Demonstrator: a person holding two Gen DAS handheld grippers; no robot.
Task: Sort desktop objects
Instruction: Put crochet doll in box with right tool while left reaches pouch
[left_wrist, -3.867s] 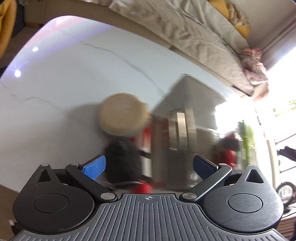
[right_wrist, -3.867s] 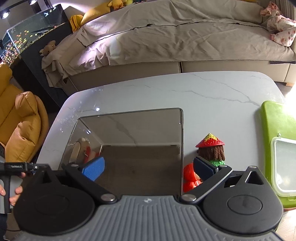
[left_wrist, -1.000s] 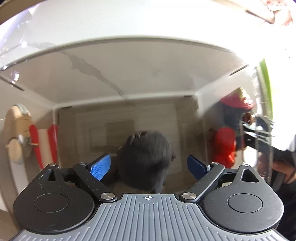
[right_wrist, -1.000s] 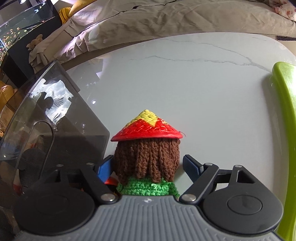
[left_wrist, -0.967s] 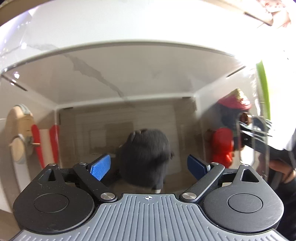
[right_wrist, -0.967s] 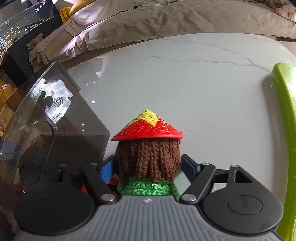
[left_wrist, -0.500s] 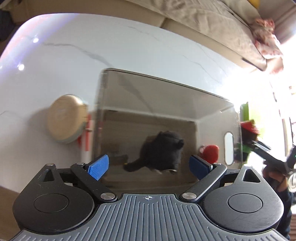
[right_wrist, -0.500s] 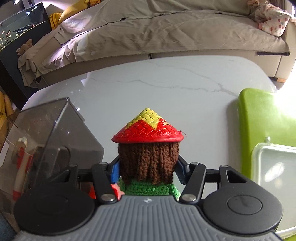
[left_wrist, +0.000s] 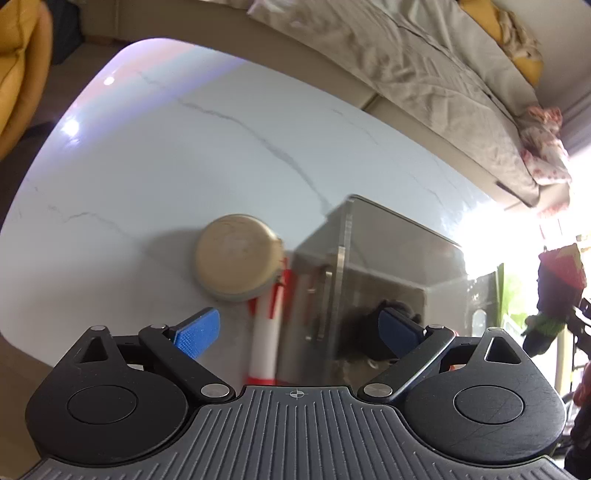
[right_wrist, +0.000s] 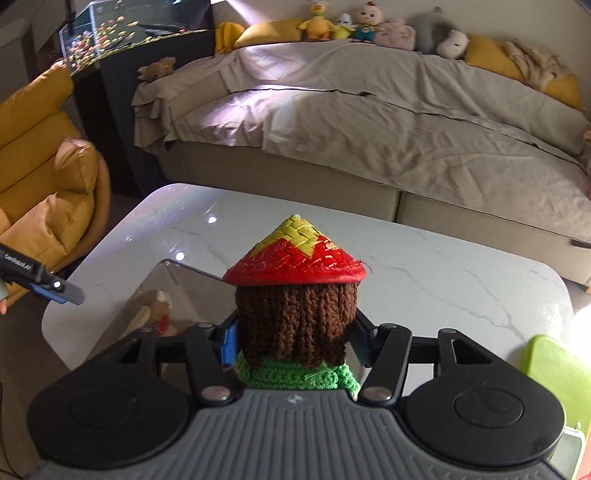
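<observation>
Right tool: the right tool (right_wrist: 293, 341) is gripping a crocheted doll (right_wrist: 295, 317), its two blue pads pressing the sides of the doll's brown yarn hair.
Doll: it is wearing a red and yellow woven cone hat and a green knitted collar, sitting upright between the pads, lifted clear above the tabletop (right_wrist: 443, 273). In the left wrist view the same doll (left_wrist: 557, 288) is showing at the far right edge, up in the air.
Left tool: the left tool (left_wrist: 297, 328) is standing wide apart, with nothing between its blue pads. It is hanging over the near left part of the tabletop (left_wrist: 147, 177). In the right wrist view one of its fingers is poking in from the left edge.
Clear box: a smoky see-through box (left_wrist: 388, 266) is sitting on the tabletop, below and left of the lifted doll in the right wrist view (right_wrist: 177, 291).
Inside the box: a dark furry toy (left_wrist: 369, 332) is lying on the bottom; blur is hiding its details.
Beside the box: a round tan disc (left_wrist: 236, 258) is lying just left of the box wall, touching or nearly touching a red and white striped piece (left_wrist: 266, 332) that is running toward the camera.
Tabletop: white marble look with grey veins. A lime green tray (right_wrist: 557, 373) is lying at the right edge.
Background: a sofa (right_wrist: 369, 129) under a beige cover with a row of plush toys (right_wrist: 369, 27) on top, a yellow armchair (right_wrist: 44, 166) and a fish tank (right_wrist: 129, 33) at the left.
</observation>
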